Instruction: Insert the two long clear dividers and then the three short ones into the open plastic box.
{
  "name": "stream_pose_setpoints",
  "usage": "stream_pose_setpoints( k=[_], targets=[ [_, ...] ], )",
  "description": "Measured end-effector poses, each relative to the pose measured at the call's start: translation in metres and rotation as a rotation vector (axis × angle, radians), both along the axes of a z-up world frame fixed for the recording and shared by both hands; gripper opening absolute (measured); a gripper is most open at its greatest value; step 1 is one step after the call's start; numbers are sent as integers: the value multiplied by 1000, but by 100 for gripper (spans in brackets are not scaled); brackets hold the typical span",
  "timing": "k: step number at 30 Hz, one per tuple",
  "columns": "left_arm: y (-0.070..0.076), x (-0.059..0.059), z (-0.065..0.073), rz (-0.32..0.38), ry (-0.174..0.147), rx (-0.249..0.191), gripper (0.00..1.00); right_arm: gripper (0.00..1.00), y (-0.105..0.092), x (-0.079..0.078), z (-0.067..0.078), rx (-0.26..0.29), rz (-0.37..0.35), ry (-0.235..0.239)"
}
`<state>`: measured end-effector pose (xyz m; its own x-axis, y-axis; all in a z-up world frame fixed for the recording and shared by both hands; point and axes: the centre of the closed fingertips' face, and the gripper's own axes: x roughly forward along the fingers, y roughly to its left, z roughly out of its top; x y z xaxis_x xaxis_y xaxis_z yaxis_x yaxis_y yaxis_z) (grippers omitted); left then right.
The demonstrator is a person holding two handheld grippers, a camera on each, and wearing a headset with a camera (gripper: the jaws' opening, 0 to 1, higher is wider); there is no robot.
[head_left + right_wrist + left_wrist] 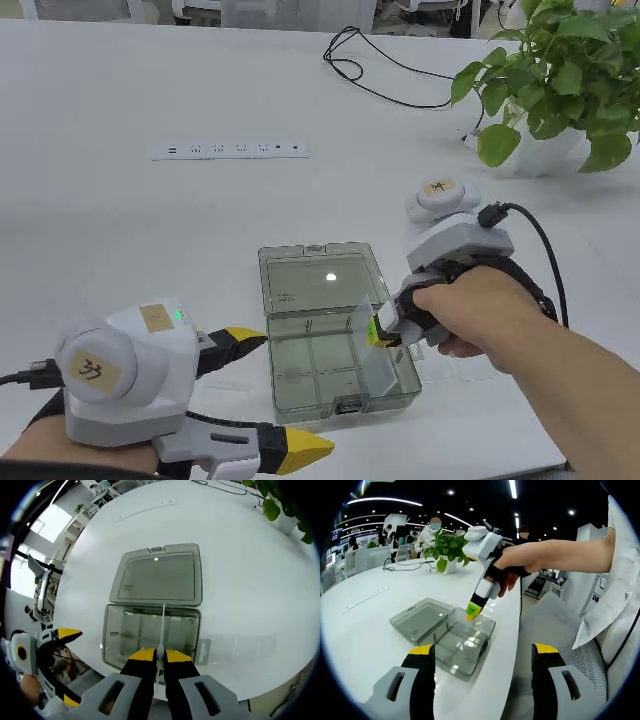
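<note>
The open clear grey plastic box lies mid-table with its lid flat behind the base. My right gripper is shut on a clear divider, which stands on edge over the right part of the base. In the right gripper view the divider runs edge-on from the shut gripper across the base toward the lid. My left gripper hovers open and holding nothing at the box's front left. From its own view it faces the box and the right gripper.
More clear dividers lie flat on the table to the right of the box. A white power strip, a black cable and a potted plant sit farther back. The table's front edge runs close behind the box.
</note>
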<state>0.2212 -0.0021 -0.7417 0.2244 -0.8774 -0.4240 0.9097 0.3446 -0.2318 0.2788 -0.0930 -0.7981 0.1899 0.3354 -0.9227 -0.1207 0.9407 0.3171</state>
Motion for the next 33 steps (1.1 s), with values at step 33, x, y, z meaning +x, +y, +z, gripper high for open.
stream_pose_setpoints(
  k=[33],
  targets=[
    [2,1,-6,-6,-8,19,82,7,5,0,-2,-2,39,-23]
  ],
)
